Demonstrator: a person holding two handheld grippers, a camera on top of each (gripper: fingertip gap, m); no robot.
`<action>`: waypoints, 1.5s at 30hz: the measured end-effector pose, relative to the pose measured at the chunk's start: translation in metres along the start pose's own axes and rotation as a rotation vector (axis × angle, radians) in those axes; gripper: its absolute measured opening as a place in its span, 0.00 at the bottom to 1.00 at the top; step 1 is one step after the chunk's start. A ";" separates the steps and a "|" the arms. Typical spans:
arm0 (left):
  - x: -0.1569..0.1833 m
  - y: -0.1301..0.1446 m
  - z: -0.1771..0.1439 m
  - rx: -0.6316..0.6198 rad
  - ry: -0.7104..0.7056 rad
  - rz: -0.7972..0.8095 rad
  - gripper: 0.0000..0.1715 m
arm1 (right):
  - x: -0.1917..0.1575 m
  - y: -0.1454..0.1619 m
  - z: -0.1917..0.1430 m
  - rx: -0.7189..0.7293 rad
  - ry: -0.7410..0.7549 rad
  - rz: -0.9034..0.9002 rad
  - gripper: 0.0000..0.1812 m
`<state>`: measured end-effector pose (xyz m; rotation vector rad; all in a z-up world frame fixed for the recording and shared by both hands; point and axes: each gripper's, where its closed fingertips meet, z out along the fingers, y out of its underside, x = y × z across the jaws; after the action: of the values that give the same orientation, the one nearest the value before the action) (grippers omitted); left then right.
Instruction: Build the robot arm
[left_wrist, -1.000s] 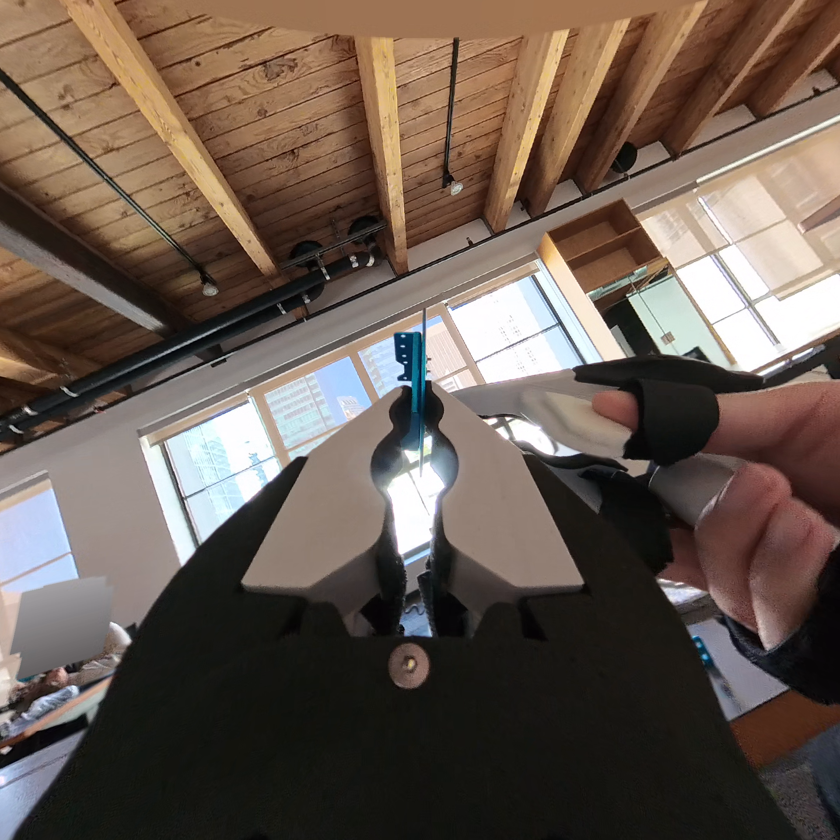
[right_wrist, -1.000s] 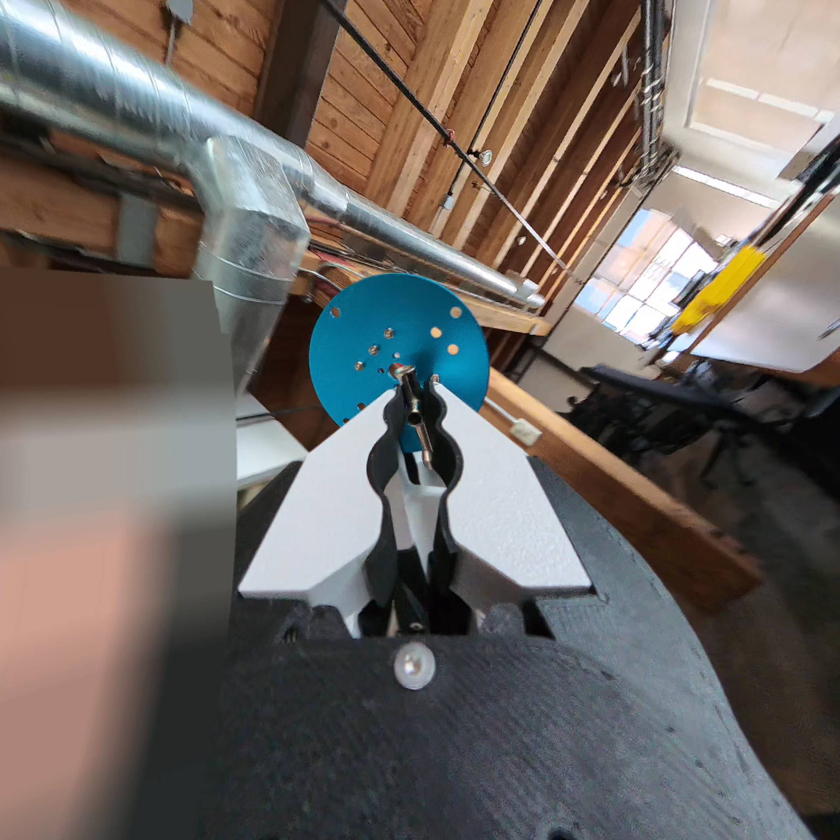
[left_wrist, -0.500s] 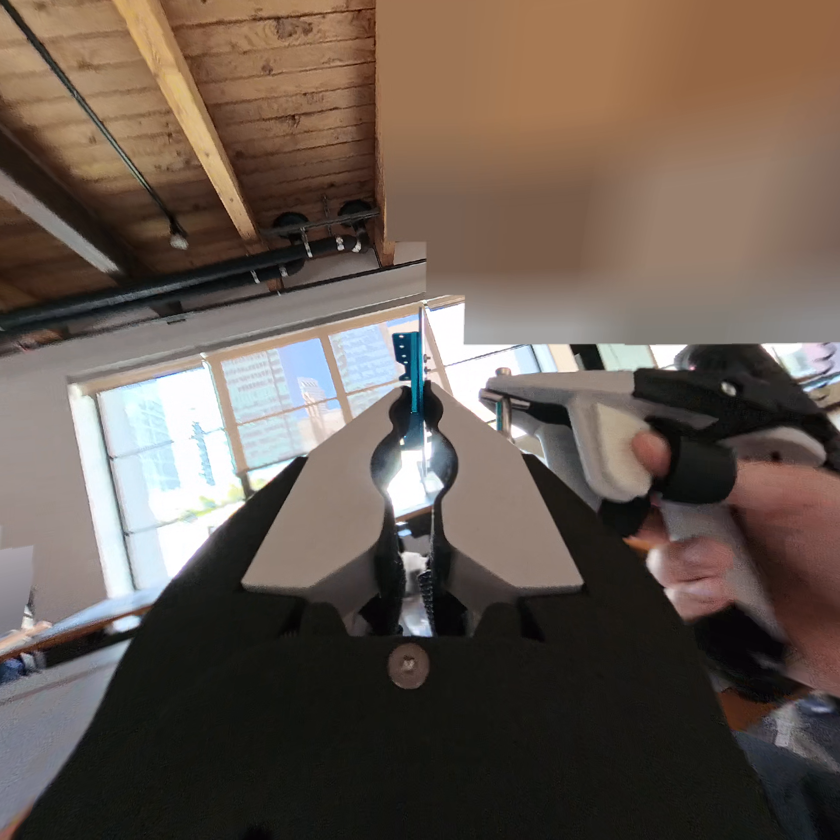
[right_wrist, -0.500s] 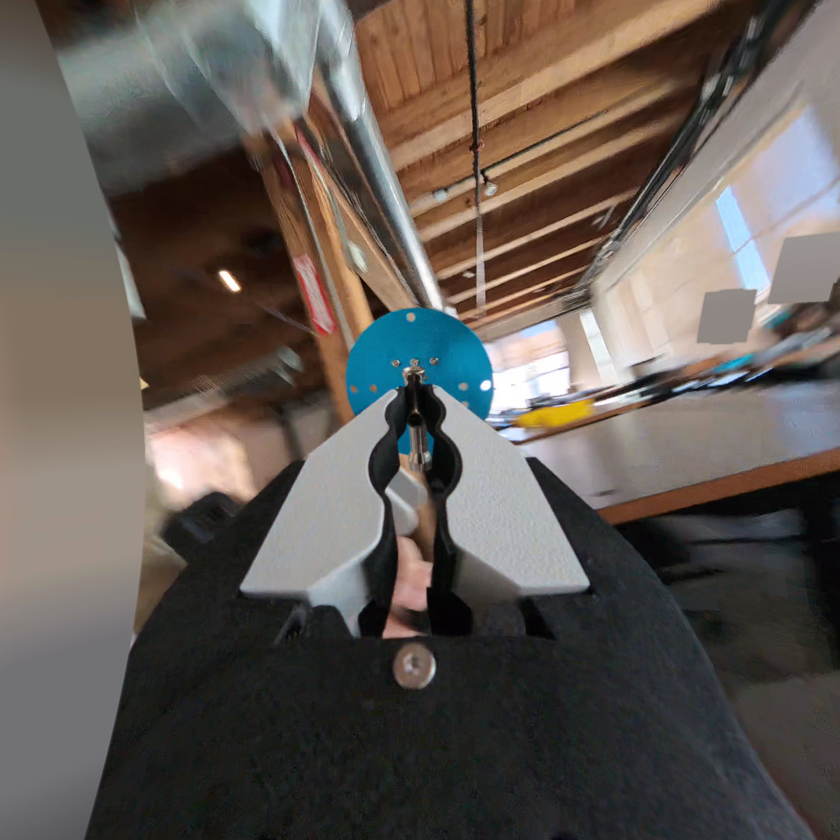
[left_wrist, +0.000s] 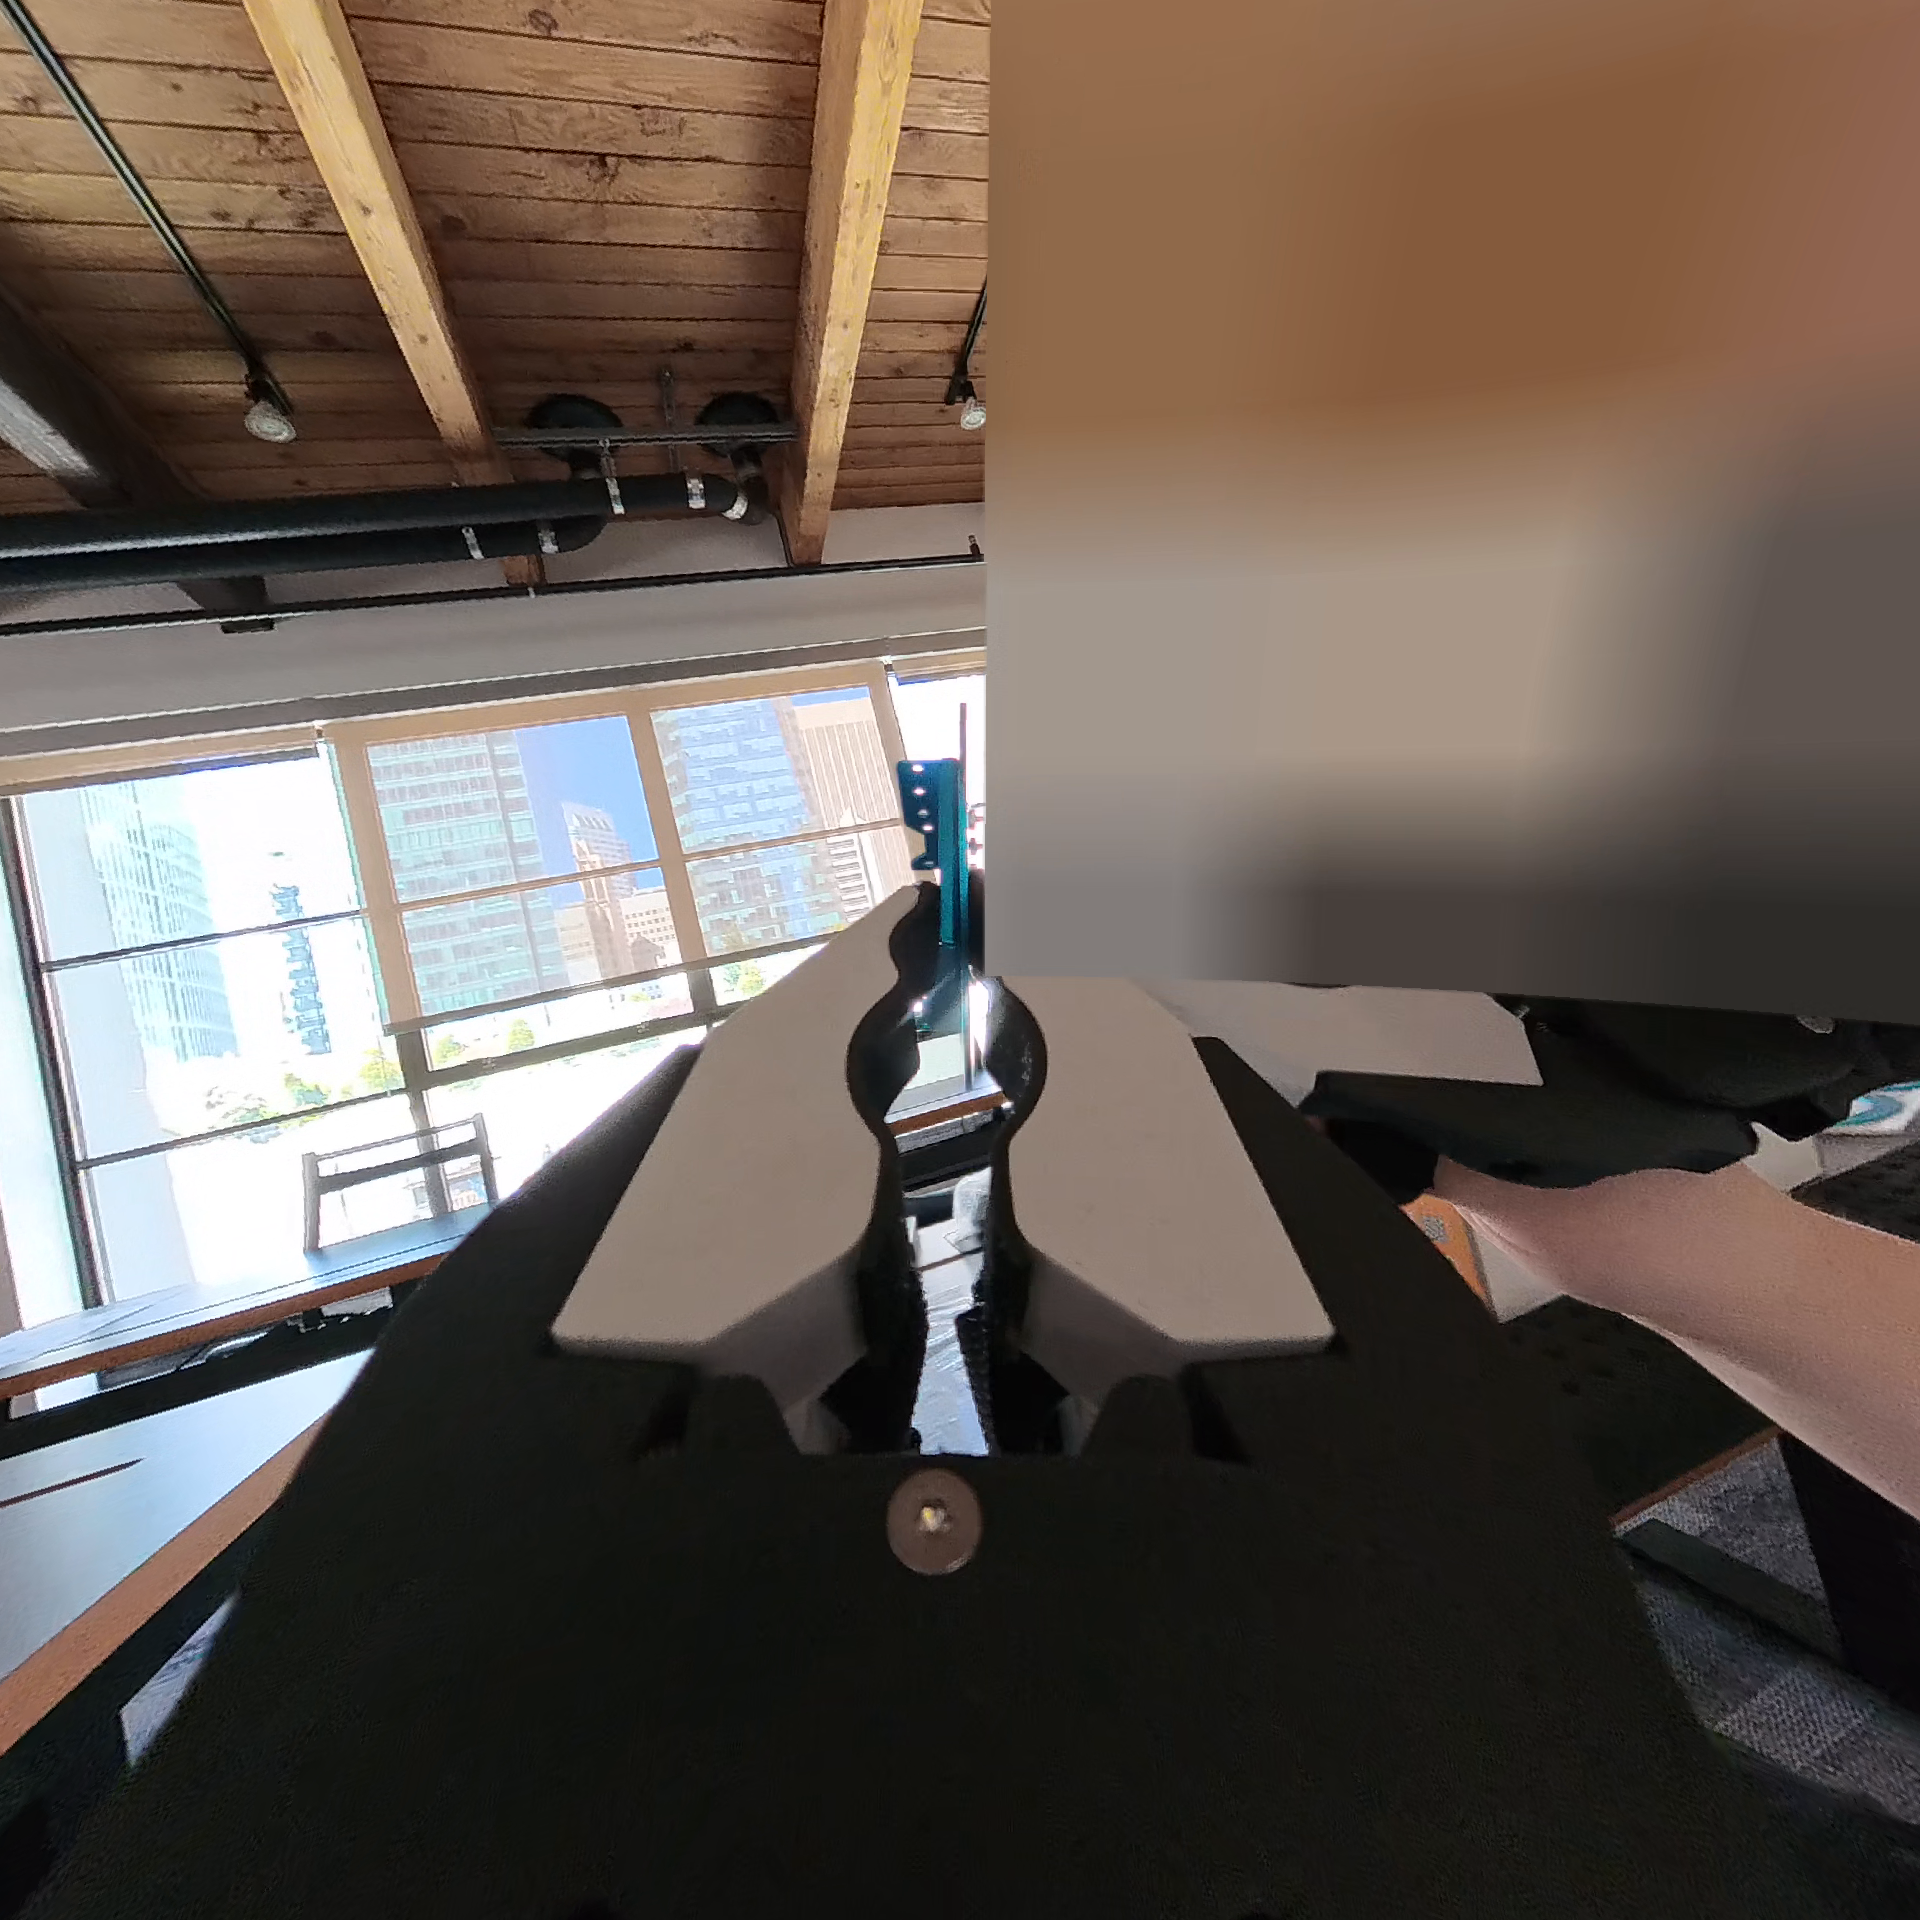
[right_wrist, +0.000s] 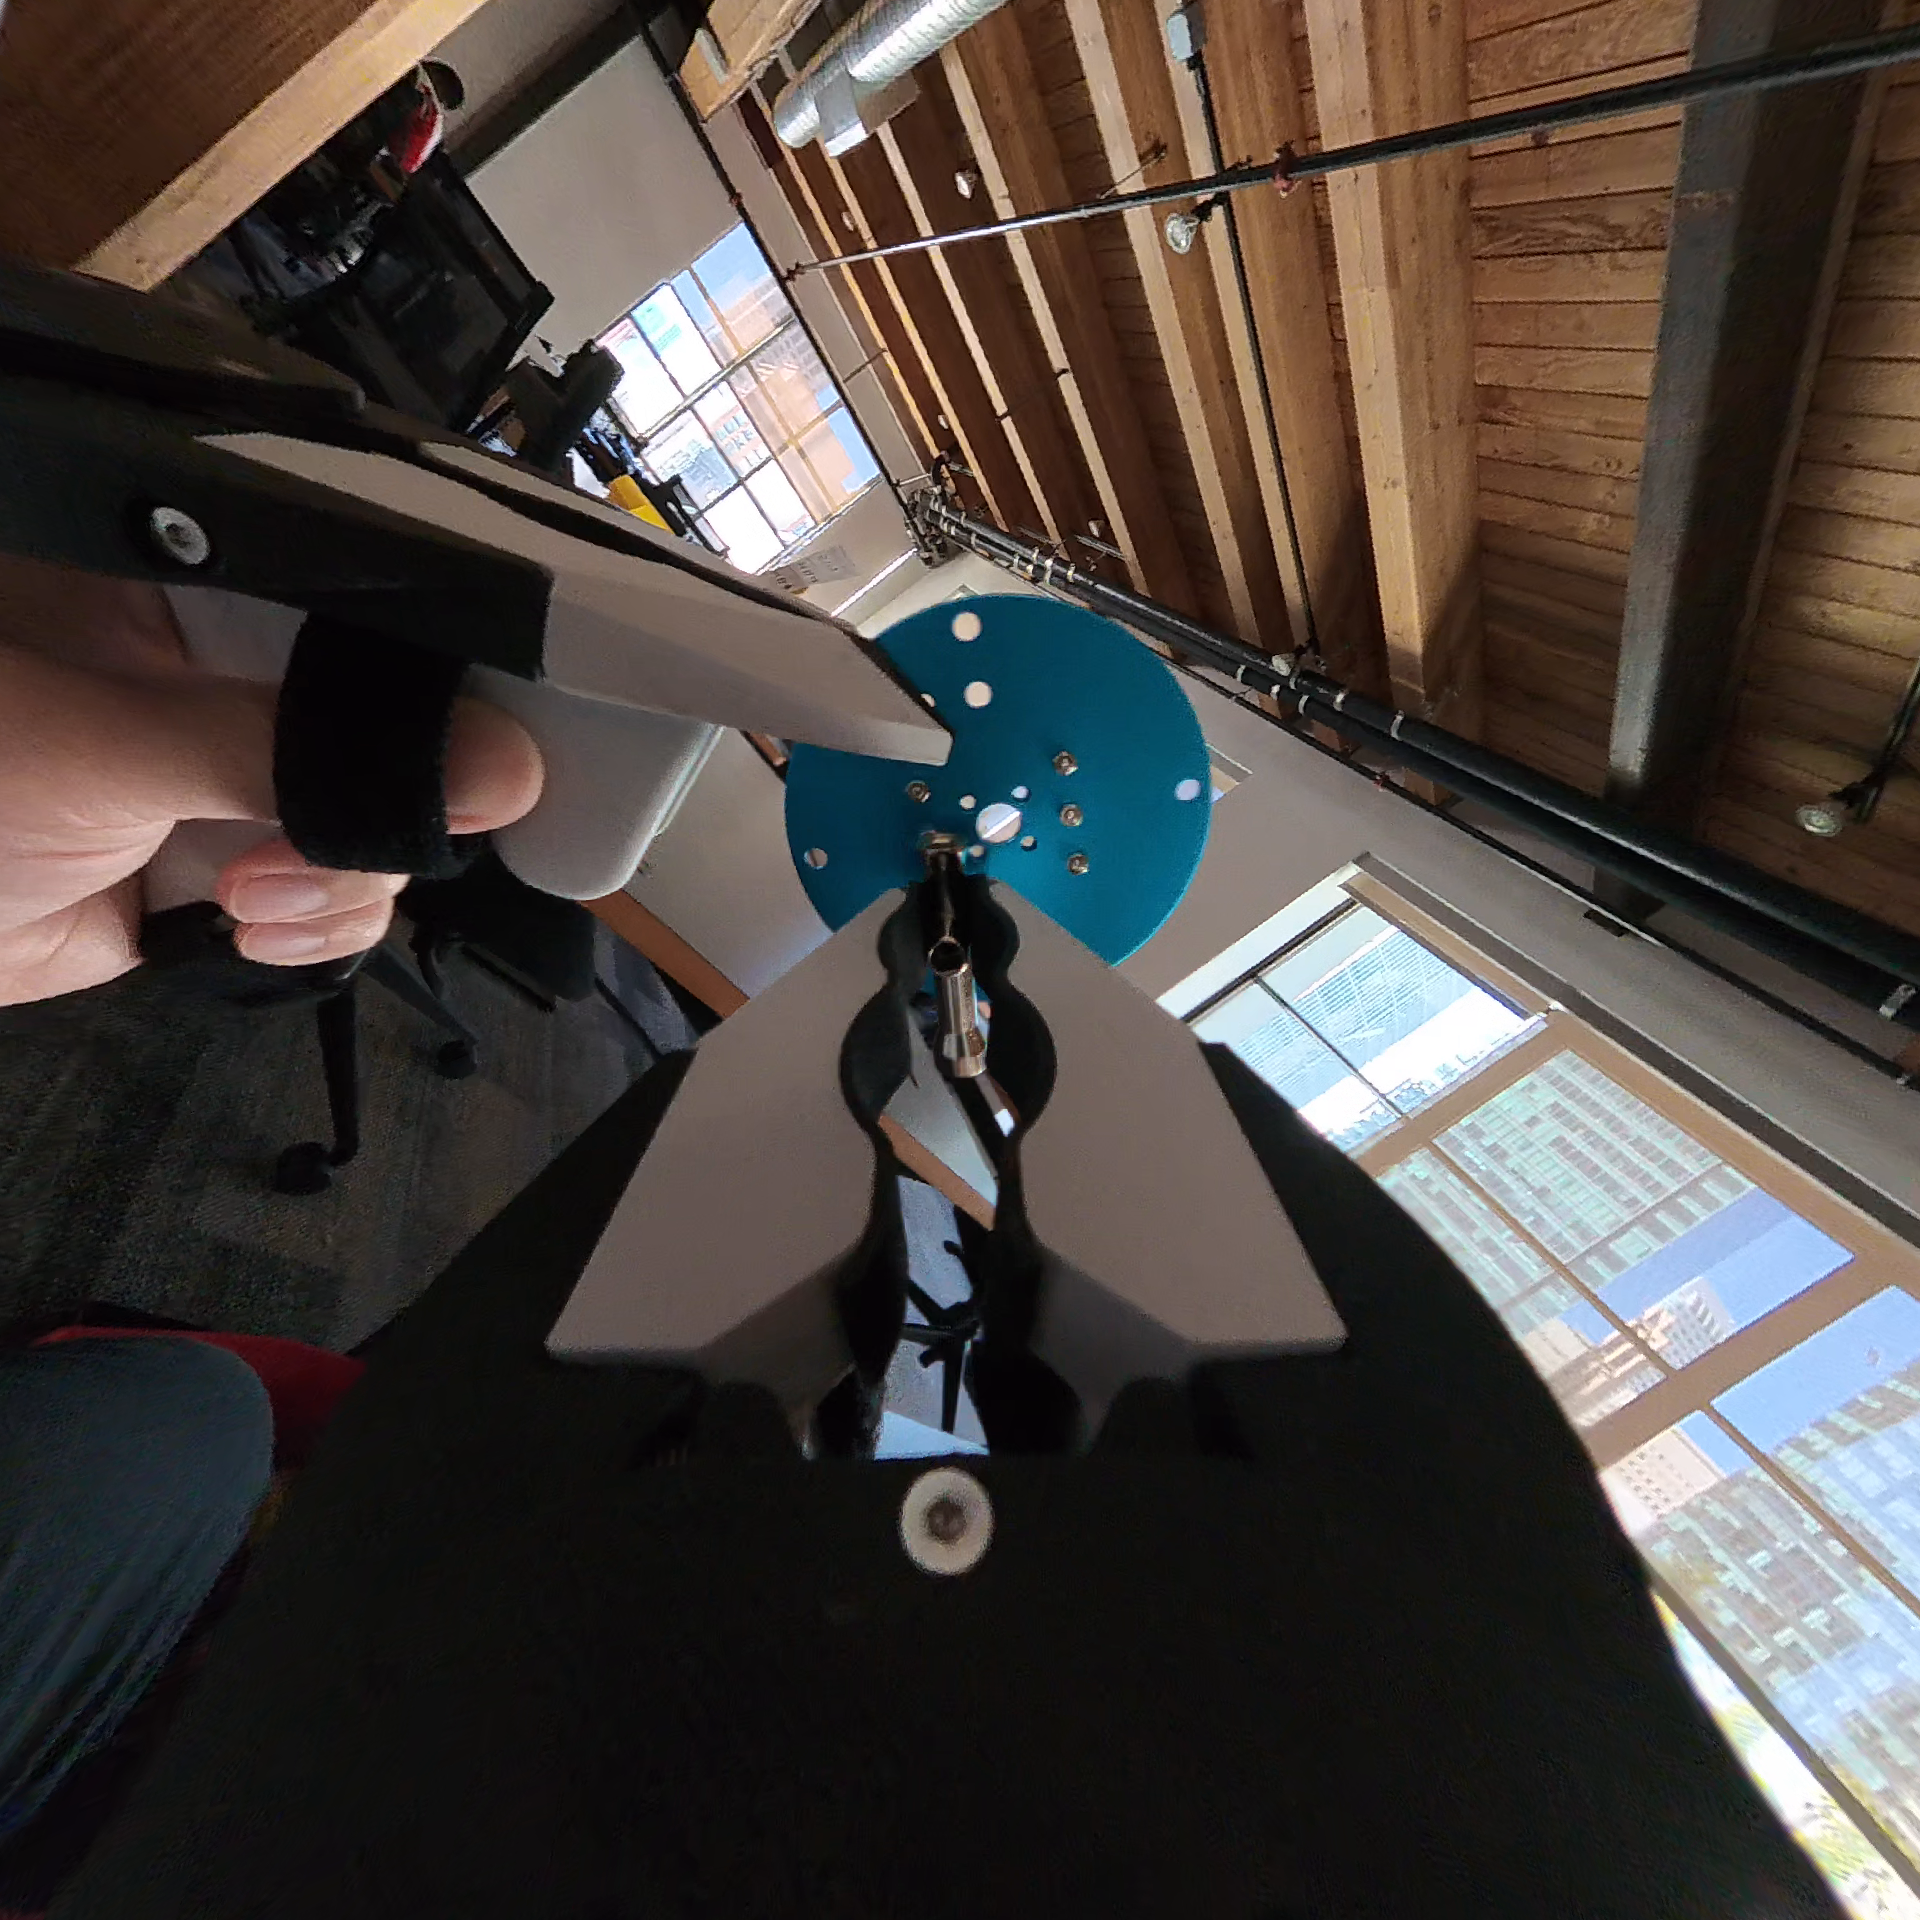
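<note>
The left gripper is clamped on the rim of a thin blue disc, edge-on between its fingertips. The right gripper pinches a small metal driver, tip at a screw near the disc's centre. The disc looks stiff, light and slick, so the rim seems the safest hold. The left gripper's finger crowds the disc's face.

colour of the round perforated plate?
Teal blue plate, clearest in the right wrist view.
</note>
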<state>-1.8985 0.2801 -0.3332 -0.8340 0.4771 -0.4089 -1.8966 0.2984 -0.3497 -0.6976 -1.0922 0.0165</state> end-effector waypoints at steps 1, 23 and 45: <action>0.000 -0.001 0.000 0.004 0.005 -0.005 0.02 | 0.001 -0.001 -0.001 0.004 0.005 -0.008 0.03; 0.005 -0.005 -0.003 0.025 0.024 0.040 0.01 | -0.005 -0.006 0.000 0.007 -0.026 -0.049 0.03; 0.002 -0.010 0.008 0.138 -0.031 0.293 0.02 | 0.015 0.001 0.010 0.553 -0.287 2.157 0.04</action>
<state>-1.8942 0.2781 -0.3214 -0.6245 0.5273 -0.1559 -1.8974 0.3097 -0.3349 -1.0439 -0.0759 2.1830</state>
